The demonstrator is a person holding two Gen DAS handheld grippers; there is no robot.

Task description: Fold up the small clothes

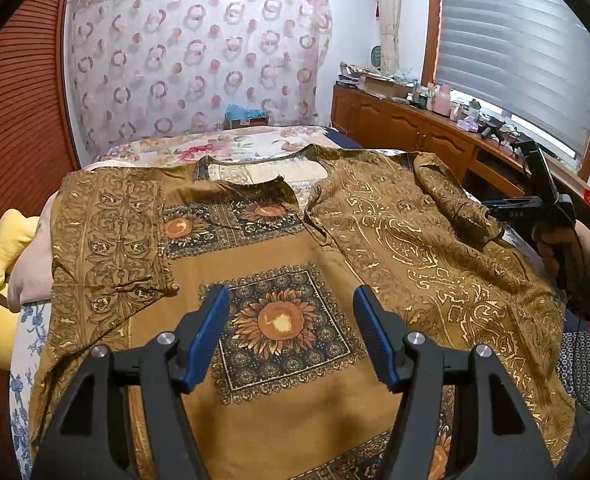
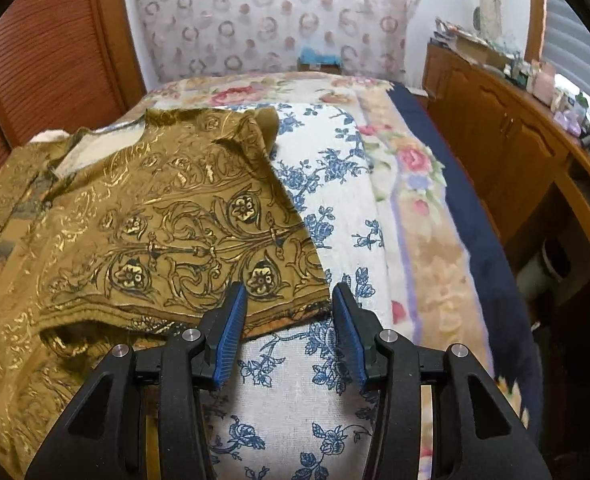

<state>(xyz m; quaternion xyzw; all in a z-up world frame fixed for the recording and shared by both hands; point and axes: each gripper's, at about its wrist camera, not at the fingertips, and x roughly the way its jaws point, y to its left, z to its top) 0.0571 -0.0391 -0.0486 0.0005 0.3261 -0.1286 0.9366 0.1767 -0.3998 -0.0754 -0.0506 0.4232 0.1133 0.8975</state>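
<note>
Both sleeves are lying folded over the brown shirt (image 1: pixel 279 240) on the bed (image 2: pixel 335 184); soft, limp cloth, best pinched at hems; left hand-held gripper (image 1: pixel 291 336) and right hand-held gripper (image 2: pixel 289 332) are standing apart, empty

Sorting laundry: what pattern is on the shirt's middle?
Sunflower squares on the mustard-brown shirt, clearest in left wrist view.

A bedroom. A bed (image 2: pixel 395 184) under floral quilts fills the middle. Behind it hangs a sheer curtain (image 1: pixel 191 60) patterned with pink rings. A reddish louvred wooden door (image 1: pixel 19 92) stands left. Right, a cluttered wooden cabinet (image 1: pixel 407 120) runs beneath a window with grey blinds (image 1: pixel 515 56) letting in daylight.
</note>
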